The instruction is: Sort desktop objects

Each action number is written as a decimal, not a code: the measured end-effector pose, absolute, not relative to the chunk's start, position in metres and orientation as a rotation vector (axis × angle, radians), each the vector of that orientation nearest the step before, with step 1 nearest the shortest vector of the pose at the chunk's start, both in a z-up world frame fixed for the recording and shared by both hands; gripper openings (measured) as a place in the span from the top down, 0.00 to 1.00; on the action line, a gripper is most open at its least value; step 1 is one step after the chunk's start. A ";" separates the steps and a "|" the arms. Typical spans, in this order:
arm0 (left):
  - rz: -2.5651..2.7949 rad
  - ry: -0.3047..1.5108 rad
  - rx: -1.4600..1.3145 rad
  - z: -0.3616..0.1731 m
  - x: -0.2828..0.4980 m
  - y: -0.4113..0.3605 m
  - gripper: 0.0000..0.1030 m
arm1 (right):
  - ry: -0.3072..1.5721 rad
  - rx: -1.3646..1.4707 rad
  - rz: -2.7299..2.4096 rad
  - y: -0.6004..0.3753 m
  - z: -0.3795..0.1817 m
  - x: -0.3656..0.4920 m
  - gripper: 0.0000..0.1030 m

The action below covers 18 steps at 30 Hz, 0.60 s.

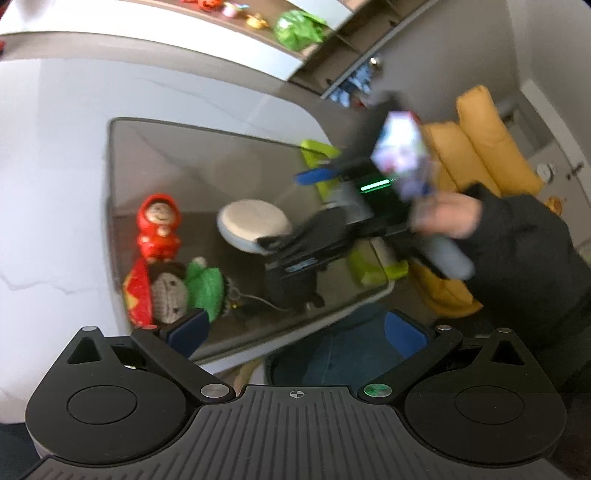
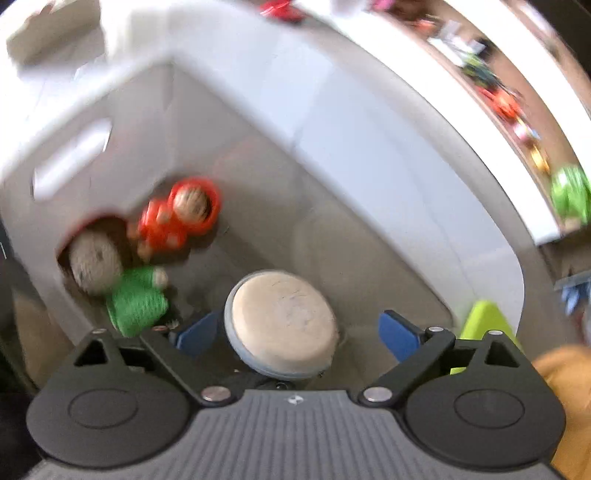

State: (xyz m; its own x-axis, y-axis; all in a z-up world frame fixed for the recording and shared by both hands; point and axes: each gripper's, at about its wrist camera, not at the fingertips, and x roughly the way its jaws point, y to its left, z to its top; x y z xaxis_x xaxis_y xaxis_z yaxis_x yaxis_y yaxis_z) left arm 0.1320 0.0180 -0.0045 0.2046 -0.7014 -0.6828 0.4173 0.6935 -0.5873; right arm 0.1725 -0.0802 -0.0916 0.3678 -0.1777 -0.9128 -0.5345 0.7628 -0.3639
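A grey bin (image 1: 110, 184) holds a red hooded doll (image 1: 159, 229), a knitted doll in green (image 1: 192, 291) and a round cream disc with a pale blue rim (image 1: 253, 221). A sleeved hand holds my right gripper (image 1: 282, 210) over the bin, beside the disc. Seen from the right wrist, the right gripper (image 2: 297, 334) is open. The disc (image 2: 282, 321) lies between its blue pads (image 2: 400, 334), with a clear gap on the right side. The red doll (image 2: 177, 221) and knitted doll (image 2: 129, 299) lie to its left. My left gripper (image 1: 295, 332) stands open and empty at the bin's near rim.
A red packet with a yellow star (image 1: 138, 295) lies beside the knitted doll. A lime green object (image 1: 317, 155) and yellow cushions (image 1: 480, 147) are past the bin's right side. The white tabletop (image 1: 44, 166) spreads left. A shelf with a green bag (image 1: 295, 24) runs behind.
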 end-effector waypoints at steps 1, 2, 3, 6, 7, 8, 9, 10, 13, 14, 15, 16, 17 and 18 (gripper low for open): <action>-0.798 1.122 -0.280 -0.005 0.130 0.014 0.00 | 1.209 -0.773 0.252 -0.078 -0.114 0.175 0.10; -0.799 1.128 -0.258 -0.005 0.128 0.010 0.00 | 1.216 -0.842 0.246 -0.076 -0.135 0.174 0.11; -0.802 1.131 -0.239 -0.006 0.127 0.007 0.00 | 1.216 -0.926 0.237 -0.068 -0.161 0.174 0.15; -0.811 1.129 -0.199 -0.006 0.122 0.002 0.00 | 1.199 -1.106 0.249 -0.046 -0.219 0.175 0.33; -0.814 1.128 -0.189 -0.007 0.121 0.001 0.00 | 1.195 -1.117 0.251 -0.046 -0.219 0.175 0.42; -0.818 1.127 -0.183 -0.008 0.120 0.001 0.00 | 1.192 -1.104 0.248 -0.047 -0.213 0.174 0.43; -0.823 1.127 -0.180 -0.010 0.121 0.000 0.00 | 1.189 -1.091 0.244 -0.048 -0.208 0.174 0.47; -0.829 1.129 -0.182 -0.011 0.121 0.000 0.00 | 1.186 -1.078 0.241 -0.050 -0.202 0.174 0.54; -0.846 1.139 -0.203 -0.017 0.126 -0.002 0.00 | 1.152 -0.958 0.222 -0.052 -0.166 0.178 0.60; -0.851 1.141 -0.209 -0.018 0.127 -0.003 0.00 | 1.138 -0.920 0.222 -0.052 -0.152 0.178 0.60; -0.855 1.141 -0.211 -0.018 0.127 -0.004 0.00 | 1.120 -0.891 0.224 -0.051 -0.139 0.176 0.60; -0.859 1.141 -0.212 -0.018 0.127 -0.005 0.00 | 1.100 -0.877 0.226 -0.050 -0.130 0.174 0.60; -0.863 1.139 -0.212 -0.019 0.127 -0.007 0.00 | 1.079 -0.891 0.226 -0.047 -0.128 0.170 0.60; -0.864 1.138 -0.211 -0.019 0.126 -0.007 0.00 | 1.059 -0.916 0.225 -0.042 -0.131 0.167 0.60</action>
State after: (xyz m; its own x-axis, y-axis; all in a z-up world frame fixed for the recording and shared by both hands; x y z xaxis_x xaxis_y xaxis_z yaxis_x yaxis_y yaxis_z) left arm 0.1258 -0.0072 -0.0188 0.1443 -0.6941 -0.7052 0.4930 0.6684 -0.5570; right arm 0.1673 -0.0422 -0.1307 0.5063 -0.2522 -0.8247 -0.5656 0.6248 -0.5383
